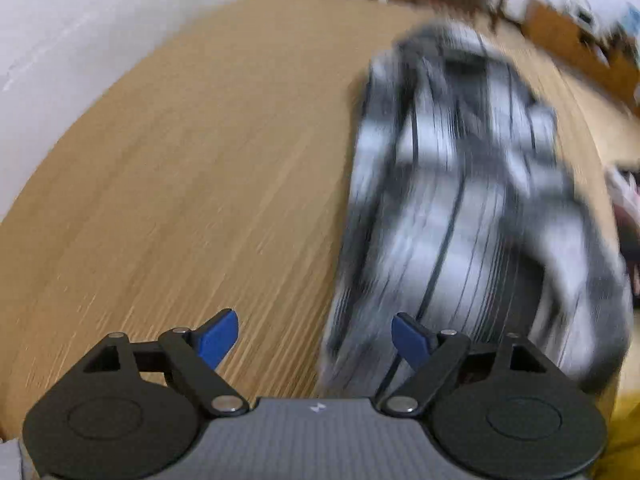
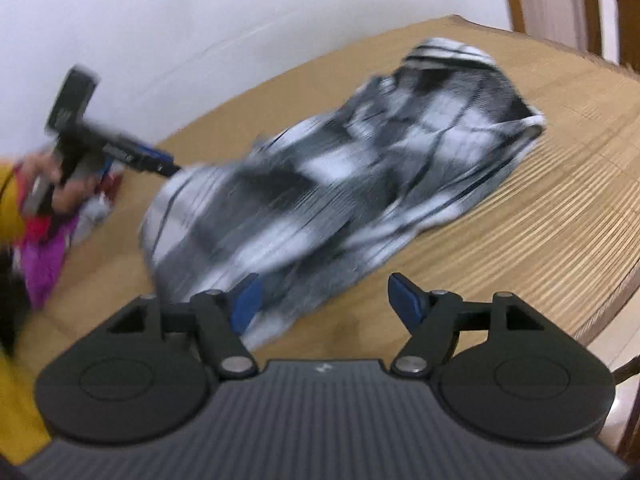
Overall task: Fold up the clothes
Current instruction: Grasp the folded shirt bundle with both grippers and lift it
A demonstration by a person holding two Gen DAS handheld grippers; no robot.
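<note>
A black, grey and white plaid garment (image 1: 460,200) lies crumpled in a long heap on the tan table (image 1: 180,160). My left gripper (image 1: 316,336) hovers over the garment's near left edge, open, its right blue pad over the cloth and its left pad over bare table. In the right wrist view the same garment (image 2: 320,168) stretches from the centre to the far right. My right gripper (image 2: 326,300) stands open at its near end, the left pad over the fabric, nothing pinched. The left gripper (image 2: 164,164) shows there too, blurred, at the garment's left end.
A hand (image 2: 68,192) with a yellow sleeve holds the left gripper. A pile of pink, red and white clothes (image 2: 48,248) lies at the table's left. A wooden chair (image 2: 600,12) stands behind the far corner. The table's edge (image 2: 600,312) runs close on the right.
</note>
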